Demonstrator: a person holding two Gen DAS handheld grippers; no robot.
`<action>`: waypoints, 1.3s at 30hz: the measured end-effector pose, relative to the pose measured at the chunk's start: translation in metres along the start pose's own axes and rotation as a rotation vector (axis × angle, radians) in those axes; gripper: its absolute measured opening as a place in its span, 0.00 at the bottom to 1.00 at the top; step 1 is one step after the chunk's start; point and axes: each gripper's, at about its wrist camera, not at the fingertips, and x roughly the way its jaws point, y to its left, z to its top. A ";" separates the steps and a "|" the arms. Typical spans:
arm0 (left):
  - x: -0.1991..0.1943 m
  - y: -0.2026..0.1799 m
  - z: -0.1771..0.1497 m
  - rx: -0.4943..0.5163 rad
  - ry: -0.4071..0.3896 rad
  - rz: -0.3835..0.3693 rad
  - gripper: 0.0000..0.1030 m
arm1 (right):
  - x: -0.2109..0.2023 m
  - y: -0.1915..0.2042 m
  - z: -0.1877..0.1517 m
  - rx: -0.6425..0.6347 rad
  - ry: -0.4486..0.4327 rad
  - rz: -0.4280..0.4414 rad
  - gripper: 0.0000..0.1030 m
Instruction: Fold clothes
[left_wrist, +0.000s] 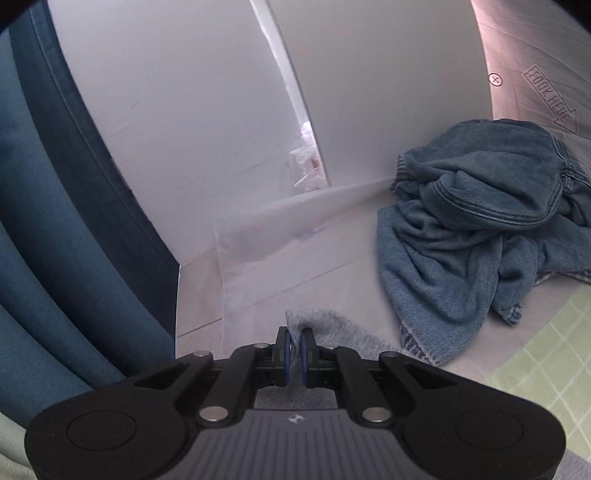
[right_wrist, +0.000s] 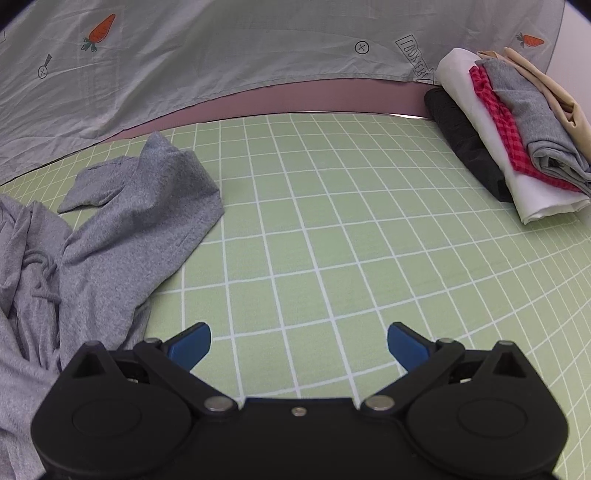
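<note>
A: While the left wrist view is up: left gripper (left_wrist: 294, 345) is nearly closed, its blue pads (left_wrist: 283, 349) pinching a corner of the heathered grey knit garment (left_wrist: 332, 325). Cloth shows beyond the tips and under the linkage, so it does have hold.

B: What's around it?

A: Crumpled blue denim garment (left_wrist: 476, 225) in a heap, far right, apart from the grey corner. White wall panels (left_wrist: 184, 110) beyond, blue curtain (left_wrist: 55, 221) on the left. A bit of the green grid-patterned bed sheet (left_wrist: 546, 350) near right.

B: Right wrist view?

A: Right gripper (right_wrist: 299, 343) is wide open, nothing between the jaws, hovering over bare green sheet (right_wrist: 332, 240). The same grey garment (right_wrist: 129, 221) lies rumpled at the left, drawstring visible, one end flopped out toward the middle. Stack of folded clothes (right_wrist: 517, 136) far right: black, white, red check, grey, beige. Pale grey carrot-print cover (right_wrist: 221, 55) across the far side.

B: Step in hand?

A: My read is spreading the grey piece before folding. To do it well, keep the left pinch firm on that corner, bring the right claw to the matching loose edge, grab one layer only, then pull both apart so it lies flat on the grid. Risk: the thin pinch slips if tugged hard.
</note>
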 end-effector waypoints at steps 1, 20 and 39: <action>-0.001 -0.001 -0.003 0.004 0.018 -0.020 0.15 | 0.003 0.001 0.005 0.002 -0.005 -0.001 1.00; -0.133 -0.169 -0.133 0.287 0.230 -0.671 0.82 | 0.082 0.021 0.120 0.245 -0.053 0.320 0.86; -0.147 -0.216 -0.178 0.487 0.225 -0.648 0.97 | 0.096 -0.013 0.122 0.118 -0.163 0.177 0.09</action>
